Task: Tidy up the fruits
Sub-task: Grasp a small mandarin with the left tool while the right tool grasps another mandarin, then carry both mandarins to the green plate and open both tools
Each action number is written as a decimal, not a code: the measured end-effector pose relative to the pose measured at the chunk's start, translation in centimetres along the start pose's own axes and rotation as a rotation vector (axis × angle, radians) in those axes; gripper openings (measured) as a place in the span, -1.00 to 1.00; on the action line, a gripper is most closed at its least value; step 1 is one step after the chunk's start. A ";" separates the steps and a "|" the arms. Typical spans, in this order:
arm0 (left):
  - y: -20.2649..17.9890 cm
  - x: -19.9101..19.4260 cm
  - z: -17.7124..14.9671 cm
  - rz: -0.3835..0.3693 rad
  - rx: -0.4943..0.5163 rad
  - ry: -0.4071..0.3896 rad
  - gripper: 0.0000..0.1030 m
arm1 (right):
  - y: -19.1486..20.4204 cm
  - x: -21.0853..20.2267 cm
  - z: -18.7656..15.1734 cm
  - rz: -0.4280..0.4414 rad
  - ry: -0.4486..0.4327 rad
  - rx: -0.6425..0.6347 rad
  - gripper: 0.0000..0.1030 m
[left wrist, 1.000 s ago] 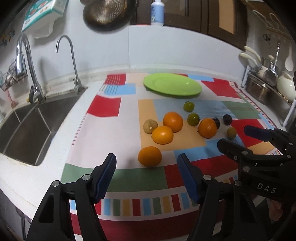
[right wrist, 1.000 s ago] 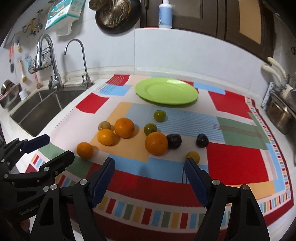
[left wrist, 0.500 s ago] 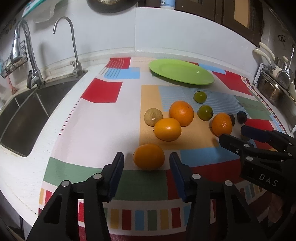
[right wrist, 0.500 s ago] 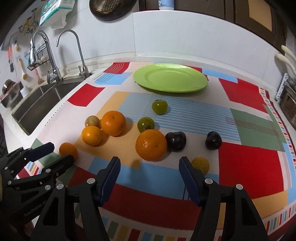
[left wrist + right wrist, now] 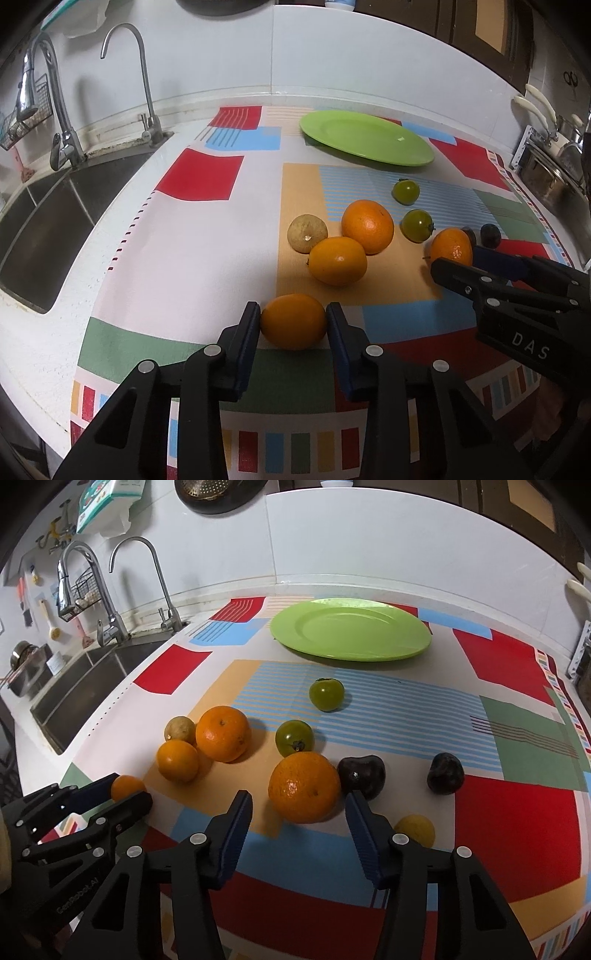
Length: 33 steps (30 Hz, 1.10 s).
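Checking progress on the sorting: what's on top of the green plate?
Nothing: the green plate is bare in both views, no fruit on it. What lies under it is covered; only the patterned cloth shows around it.

A white table (image 5: 44, 760) carries a colourful patchwork cloth (image 5: 517, 812); a round green plate (image 5: 351, 631) lies at its far side, scattered fruits nearer.

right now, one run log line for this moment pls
left gripper: closing, pads touching small orange | right gripper: closing, big orange between jaws, untouched | green plate: empty
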<state>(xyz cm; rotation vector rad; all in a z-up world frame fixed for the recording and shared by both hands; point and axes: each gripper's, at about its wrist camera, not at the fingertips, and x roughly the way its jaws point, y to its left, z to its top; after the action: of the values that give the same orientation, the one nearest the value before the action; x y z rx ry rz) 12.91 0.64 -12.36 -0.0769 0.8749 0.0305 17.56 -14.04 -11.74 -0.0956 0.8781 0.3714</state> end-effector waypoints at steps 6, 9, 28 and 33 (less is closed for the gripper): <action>0.0 0.0 0.2 -0.001 0.003 0.002 -0.30 | 0.1 0.2 0.2 -0.010 -0.004 -0.005 -0.12; -0.2 -0.3 0.5 -0.001 0.010 -0.009 -0.30 | 0.1 0.3 0.3 -0.006 -0.003 -0.006 -0.18; -2.6 -4.2 3.5 -0.017 0.072 -0.136 -0.30 | -0.7 -3.9 1.2 0.044 -0.091 -0.032 -0.24; -2.8 -4.8 4.4 -0.040 0.104 -0.164 -0.30 | -0.9 -4.6 1.5 0.035 -0.104 -0.015 -0.27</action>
<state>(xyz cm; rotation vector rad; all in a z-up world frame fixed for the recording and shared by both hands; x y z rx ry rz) 13.41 -1.81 -5.71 0.0053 0.7101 -0.0454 16.31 -15.78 -7.28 -0.0743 0.7747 0.4128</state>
